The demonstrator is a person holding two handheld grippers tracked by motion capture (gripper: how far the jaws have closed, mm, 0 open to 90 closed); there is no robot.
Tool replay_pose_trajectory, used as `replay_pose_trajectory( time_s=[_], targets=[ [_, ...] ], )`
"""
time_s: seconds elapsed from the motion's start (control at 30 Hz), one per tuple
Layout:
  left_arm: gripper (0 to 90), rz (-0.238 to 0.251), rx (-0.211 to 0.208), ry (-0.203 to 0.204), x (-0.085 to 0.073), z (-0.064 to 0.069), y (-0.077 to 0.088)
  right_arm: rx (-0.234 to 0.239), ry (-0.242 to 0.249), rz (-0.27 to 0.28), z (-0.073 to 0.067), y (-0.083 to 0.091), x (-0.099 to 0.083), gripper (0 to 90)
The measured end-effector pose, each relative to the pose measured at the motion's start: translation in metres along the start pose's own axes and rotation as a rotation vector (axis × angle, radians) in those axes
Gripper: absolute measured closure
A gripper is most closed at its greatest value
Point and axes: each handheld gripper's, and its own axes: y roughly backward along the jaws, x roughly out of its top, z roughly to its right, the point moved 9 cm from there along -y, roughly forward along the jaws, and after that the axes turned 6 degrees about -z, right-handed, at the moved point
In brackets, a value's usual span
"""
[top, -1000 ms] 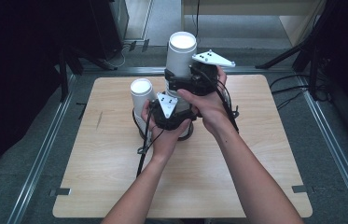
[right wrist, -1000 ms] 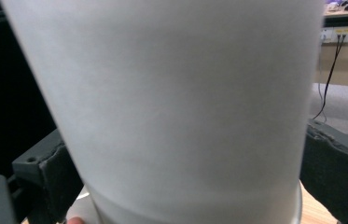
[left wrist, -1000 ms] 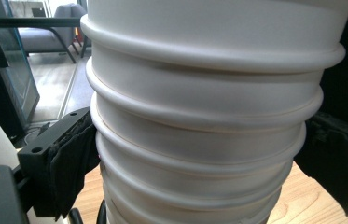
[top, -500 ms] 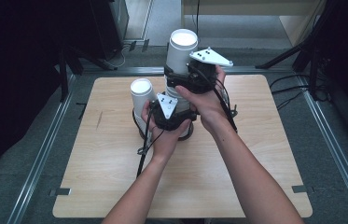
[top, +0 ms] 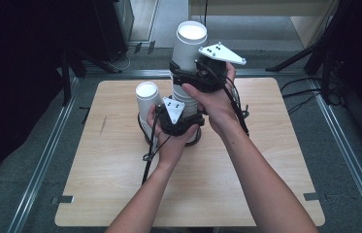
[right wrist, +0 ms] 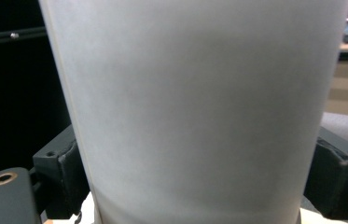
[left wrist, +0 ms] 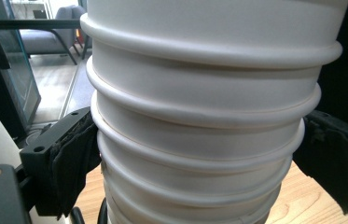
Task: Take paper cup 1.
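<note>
The left gripper [top: 181, 116] clamps a nested stack of white paper cups [left wrist: 204, 154] low over the wooden table [top: 96, 184]; the right gripper [top: 203, 73] grips the top cup [top: 189, 41]. An off-axis pull may drag several cups or crush walls.

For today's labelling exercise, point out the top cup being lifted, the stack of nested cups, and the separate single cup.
top cup [top: 191, 35], high view, on its open rim.
stack of nested cups [left wrist: 199, 154], left gripper view, on the ringed rims.
single cup [top: 147, 93], high view, on its open mouth.
</note>
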Motion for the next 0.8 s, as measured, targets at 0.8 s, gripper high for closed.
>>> replay_pose_trajectory(
  time_s=[0.8],
  targets=[
    [3.9, -0.002, 0.001, -0.006, -0.001, 0.0, 0.0, 0.003, 0.005, 0.017, 0.002, 0.006, 0.008, 17.2]
  ],
)
